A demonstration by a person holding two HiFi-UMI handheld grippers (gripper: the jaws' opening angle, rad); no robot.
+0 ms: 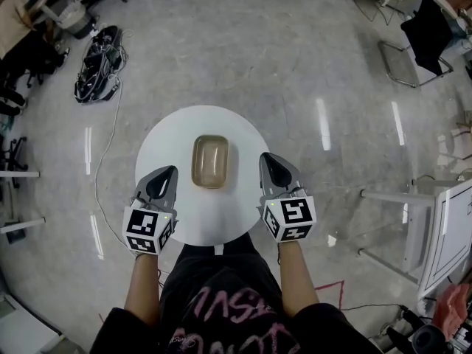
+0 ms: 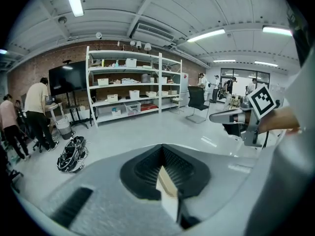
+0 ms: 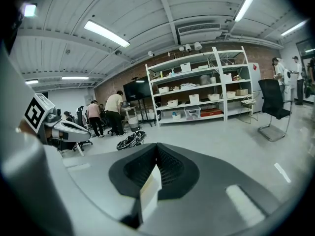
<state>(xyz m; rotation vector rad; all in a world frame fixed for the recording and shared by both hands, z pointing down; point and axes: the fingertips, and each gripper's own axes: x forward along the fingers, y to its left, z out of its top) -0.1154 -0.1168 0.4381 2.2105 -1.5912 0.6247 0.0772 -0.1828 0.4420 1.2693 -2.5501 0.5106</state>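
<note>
A tan rectangular dish [image 1: 210, 161] lies in the middle of a small round white table [image 1: 184, 127]. My left gripper [image 1: 169, 173] hovers at the table's left edge, beside the dish and apart from it, with its jaws shut and nothing in them. At the table's right edge my right gripper [image 1: 268, 162] is likewise shut and empty. In the left gripper view the dark pads [image 2: 147, 168] meet in a closed V, and the right gripper [image 2: 239, 118] shows off to the right. The right gripper view also shows closed pads [image 3: 170, 168], with the left gripper [image 3: 63, 128] at the left.
A bundle of black cables [image 1: 99, 63] lies on the floor at the far left, with a white cord trailing toward the table. A black chair [image 1: 424, 35] stands far right, and white desk frames [image 1: 413, 220] at right. White shelves [image 2: 133, 90] and people [image 2: 37, 109] are across the room.
</note>
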